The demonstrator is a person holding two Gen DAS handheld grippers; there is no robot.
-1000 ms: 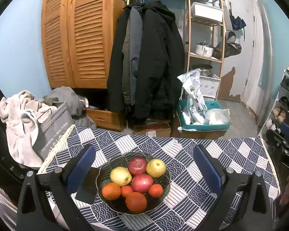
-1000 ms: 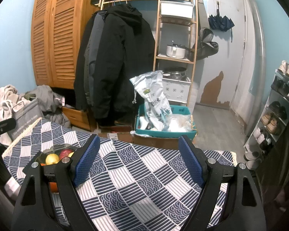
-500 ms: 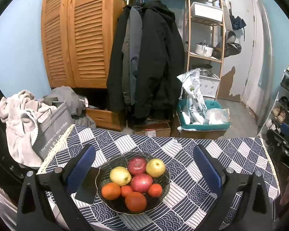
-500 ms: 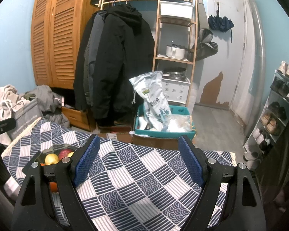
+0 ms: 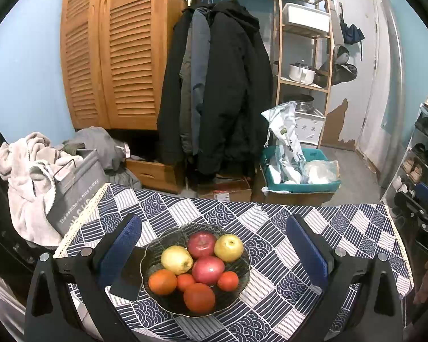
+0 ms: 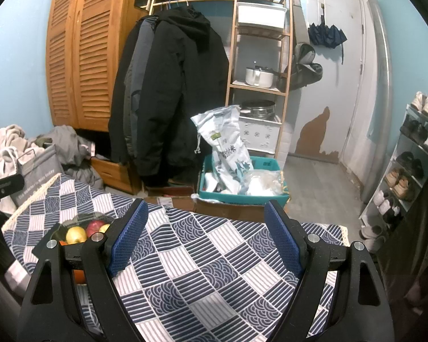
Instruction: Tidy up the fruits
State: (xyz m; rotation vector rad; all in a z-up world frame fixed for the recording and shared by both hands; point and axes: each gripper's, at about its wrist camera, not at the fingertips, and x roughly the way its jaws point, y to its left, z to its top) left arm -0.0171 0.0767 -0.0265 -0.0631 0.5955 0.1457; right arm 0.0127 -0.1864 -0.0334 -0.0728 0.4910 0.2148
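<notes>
Both my grippers, left (image 5: 214,252) and right (image 6: 205,235), hang spread and empty over the patterned cloth (image 6: 214,270). Coats (image 5: 222,85) hang at twelve o'clock beyond the fruit bowl (image 5: 239,287).

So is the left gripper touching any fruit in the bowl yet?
Apart. In the left wrist view the left gripper is open, its pads well outside the bowl, and no fruit contacts them.

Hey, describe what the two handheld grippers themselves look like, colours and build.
Both match: the left gripper and right gripper have matte black plastic frames, each with two angled arms ending in jaws faced with blue textured pads. Silver screw heads dot the frames. No cables or sleeves show.
</notes>
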